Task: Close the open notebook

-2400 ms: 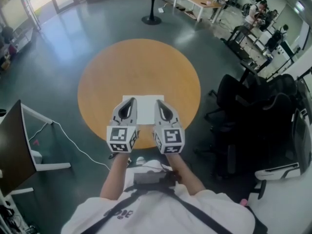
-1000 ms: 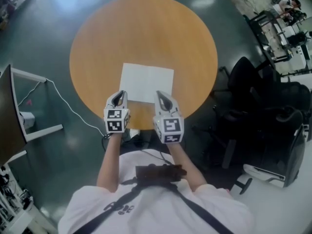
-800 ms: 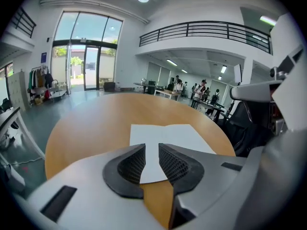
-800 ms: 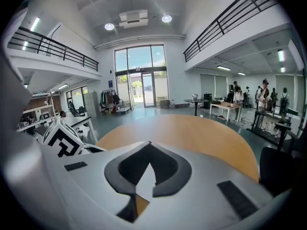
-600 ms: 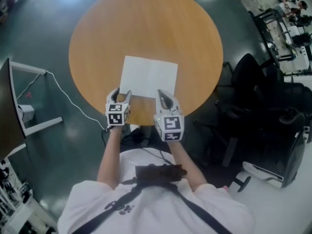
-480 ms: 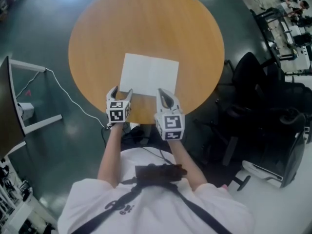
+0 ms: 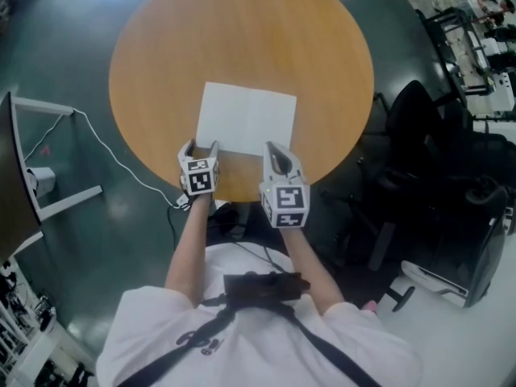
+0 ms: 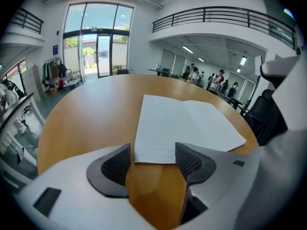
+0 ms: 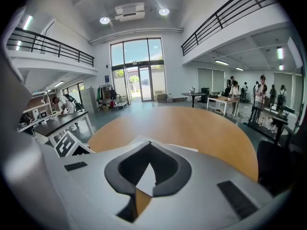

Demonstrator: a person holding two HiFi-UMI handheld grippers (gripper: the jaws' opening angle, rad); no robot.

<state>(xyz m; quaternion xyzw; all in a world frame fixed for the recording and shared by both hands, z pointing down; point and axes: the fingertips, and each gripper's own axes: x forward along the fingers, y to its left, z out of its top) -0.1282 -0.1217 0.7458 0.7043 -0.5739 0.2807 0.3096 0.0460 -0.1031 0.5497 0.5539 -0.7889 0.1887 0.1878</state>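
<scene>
While the left gripper's (image 8: pixel 152 148) jaws are opening, wide apart with nothing clamped, the notebook (image 7: pixel 246 119) lies open and flat on the table (image 7: pixel 242 31), close to its near edge and about midway along it. The near edge of the left page sits just ahead of those jaws, lined up between them but not touched as far as I can tell. The right gripper (image 7: pixel 276 148) has its jaws together and empty, and it hangs over the near edge by the right page.

The main risk, I judge, is the pick-up. The pages lie flush with the wood, so a lower jaw that comes in too high would shove the notebook toward the far edge instead of slipping under it. If the jaws catch only the top sheet, one leaf turns and the notebook stays open, and thin paper may crease or tear. With nothing pinning the right half, any push or pull would slide the notebook. A tug toward the person could drag it off the near edge. If the right gripper sits on the right page as the left half folds over, it blocks the close.
</scene>
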